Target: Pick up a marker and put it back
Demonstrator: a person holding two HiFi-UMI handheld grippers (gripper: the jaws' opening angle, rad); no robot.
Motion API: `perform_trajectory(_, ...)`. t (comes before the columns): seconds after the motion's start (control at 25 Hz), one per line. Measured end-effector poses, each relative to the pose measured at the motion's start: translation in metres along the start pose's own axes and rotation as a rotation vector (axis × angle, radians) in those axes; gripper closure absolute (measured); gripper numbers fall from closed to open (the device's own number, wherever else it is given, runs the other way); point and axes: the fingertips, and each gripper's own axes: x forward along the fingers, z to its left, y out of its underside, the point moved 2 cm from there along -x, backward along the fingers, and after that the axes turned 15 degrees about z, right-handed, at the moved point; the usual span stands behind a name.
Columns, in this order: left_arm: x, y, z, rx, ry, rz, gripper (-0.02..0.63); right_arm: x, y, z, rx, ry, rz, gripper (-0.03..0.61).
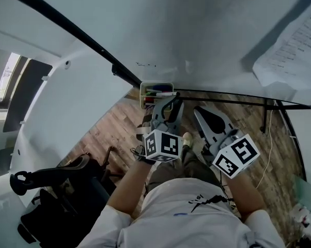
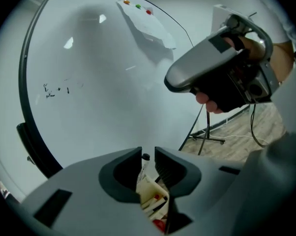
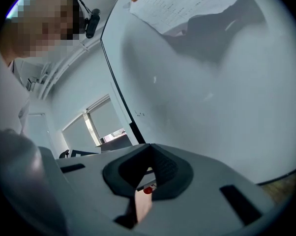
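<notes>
**At the tray under the board: left jaws loose round a marker**

At the foot of the board (image 1: 207,40) the left gripper (image 2: 148,154) reaches into the tray (image 1: 143,94). Its jaws stand a little apart, with one marker (image 2: 144,162) between them, and no pad seems to press on it yet. The right gripper (image 3: 149,148) waits just beside it, its tips together and nothing held.

The marker sits closer to one jaw than the other. Closing from here could pinch only the cap end, so it may tip or slip out on the lift. The other markers (image 1: 160,92) are packed close. A jaw might catch a neighbour and drag it up too, or nudge the tray itself.

The marker has a pale barrel and a black cap. It stands in the tray with the cap upward, leaning slightly. A red cap (image 2: 159,225) shows lower down among the rest.
</notes>
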Motion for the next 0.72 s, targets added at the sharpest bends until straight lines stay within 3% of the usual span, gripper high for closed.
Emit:
perform_trajectory(0.12,0.007,0.002,0.001,0.061,-0.039,0.024,0.512,0.0,0.001,-0.004,0.01,0.007,0.0,0.568)
perform_trajectory(0.36,0.025,0.008,0.001,0.126,-0.065,0.081,0.503,0.0,0.0,-0.009,0.019,0.013,-0.001,0.568)
perform_trajectory(0.72,0.036,0.011,0.006,0.11,-0.103,0.087,0.52,-0.002,0.001,-0.014,0.024,0.025,0.008,0.568)
